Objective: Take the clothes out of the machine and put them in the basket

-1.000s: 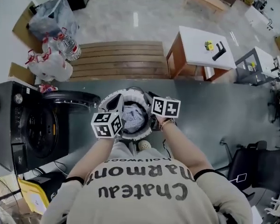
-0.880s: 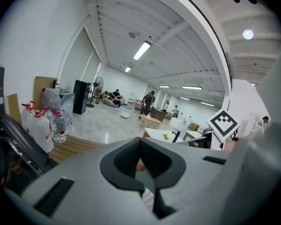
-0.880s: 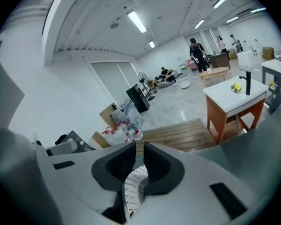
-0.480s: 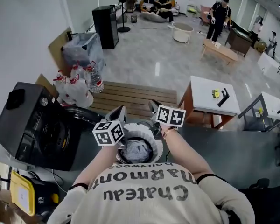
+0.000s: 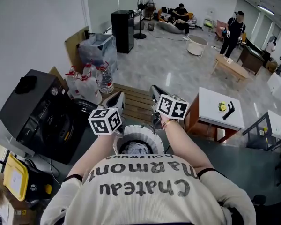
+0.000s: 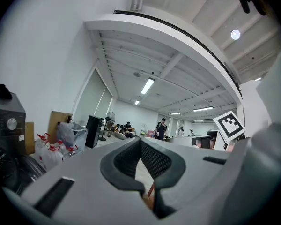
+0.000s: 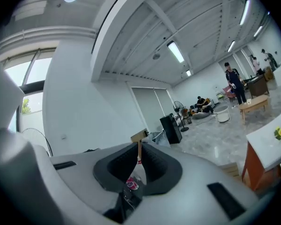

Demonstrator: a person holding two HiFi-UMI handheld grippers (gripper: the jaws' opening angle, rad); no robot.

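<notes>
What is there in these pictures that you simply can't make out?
- Black washing machine, head view: drum too dark to show whether clothes remain.
- White ribbed basket, head view: the person's chest hides its near half.
- Yellow item on the white table, head view: too small to identify.

Head view: high above the wearer's shoulders, pitched forward and down; basket close beneath, washing machine at left, open hall beyond. Left gripper view: low, level, sighted along own jaws down the hall; mostly ceiling. Right gripper view: likewise level, same heading. Common to all three: black cabinet, standing fan, water bottles, seated people far off.
</notes>
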